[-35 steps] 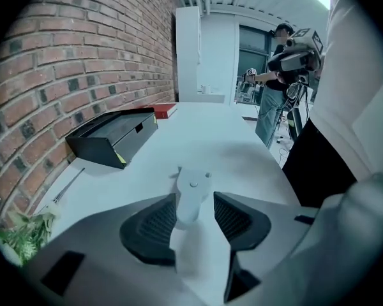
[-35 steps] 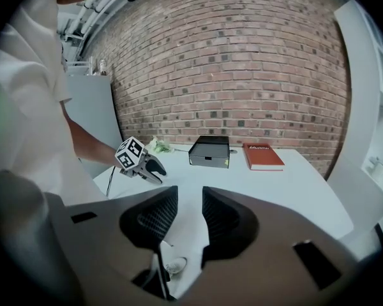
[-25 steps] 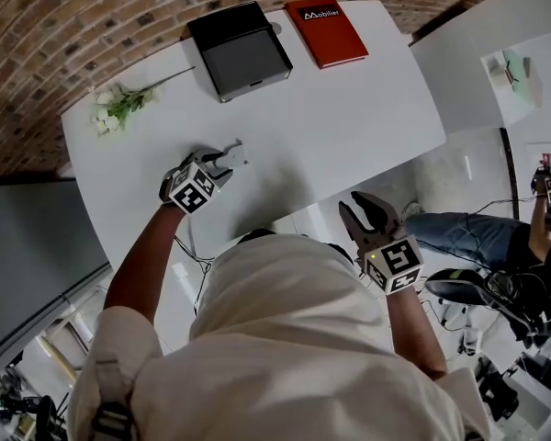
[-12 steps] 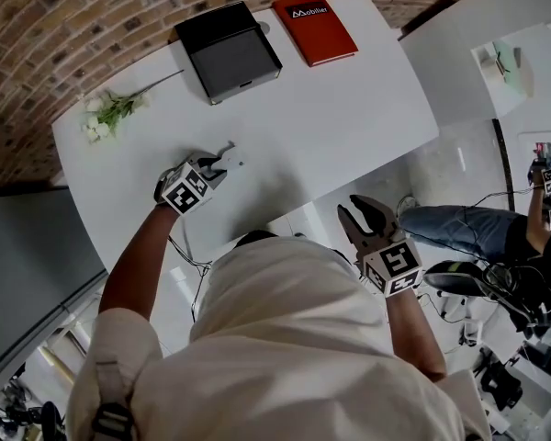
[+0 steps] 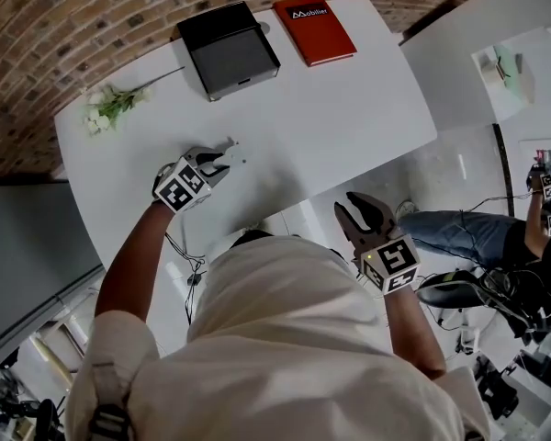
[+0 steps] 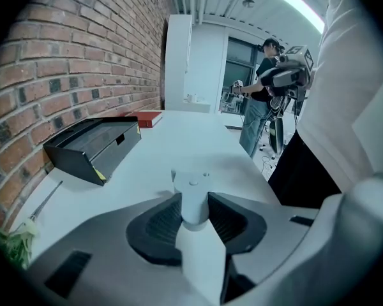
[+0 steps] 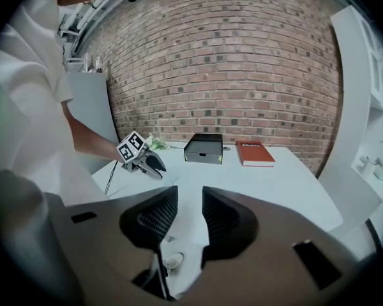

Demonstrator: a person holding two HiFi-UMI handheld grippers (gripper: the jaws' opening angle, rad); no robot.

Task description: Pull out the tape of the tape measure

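Seen from the head view, the left gripper (image 5: 222,160) rested on the white table (image 5: 340,108), while the right gripper (image 5: 360,213) hung beyond the table's near edge, well apart from it. Only the left gripper view showed the grip closely: both dark ribbed pads pressed on the narrow neck of the tape measure (image 6: 193,185), which stood upright between them. That view also showed a standing person (image 6: 258,101) far ahead and to the right of the jaws, not told from the head view. The right gripper view showed its own jaws a narrow gap apart with nothing held between them, and the brick wall (image 7: 230,56) beyond the table.

Compared with a second before, the left gripper's jaws had drawn in around the tape measure; both grippers kept about the same places.

The tape measure was white, with a boxy head bearing a small round button, and no tape could be seen drawn out. Ahead and to the left of the left gripper lay a black box (image 6: 92,148), a red book (image 6: 147,117) farther ahead, and flowers (image 5: 110,107) to its left
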